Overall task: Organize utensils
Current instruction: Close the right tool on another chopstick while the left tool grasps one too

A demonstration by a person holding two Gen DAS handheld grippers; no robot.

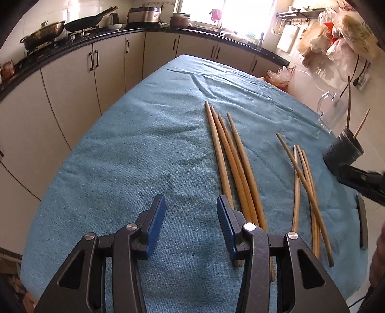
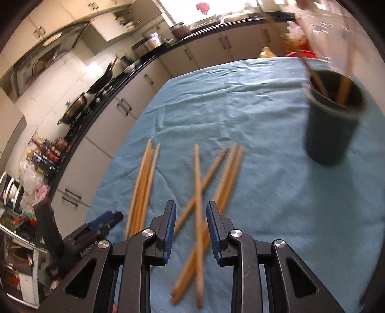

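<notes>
Table's covered edge to edge with a blue towel [image 1: 144,149], and the wooden chopsticks are lying loose on it in two bunches. The thicker bunch [image 1: 231,159] is four sticks, nearly parallel, roughly mid-table. The thinner bunch [image 1: 305,183] sits closer to the right edge, four sticks crossing each other in a messy X.

Near the far right edge stands a dark cup-style holder [image 2: 332,120], upright, with two sticks already poking out of it. A clear glass mug [image 1: 332,113] sits just behind it, beside the table's right edge. There's also a dark flat strip [image 1: 362,221] lying near the right edge; can't tell what it is.

Left gripper [image 1: 191,226] has its jaws apart with only towel between them; its right finger hangs over the near ends of the thick bunch. Right gripper [image 2: 191,231] is over the crossed bunch, jaws apart, crossed sticks running through the gap, pads not pressing on them as far as I can tell through the blur.

Around the table: counter with two pans on the stove [image 1: 53,31], a rice cooker [image 1: 144,14], plastic bags off to the right. No readable labels anywhere.
</notes>
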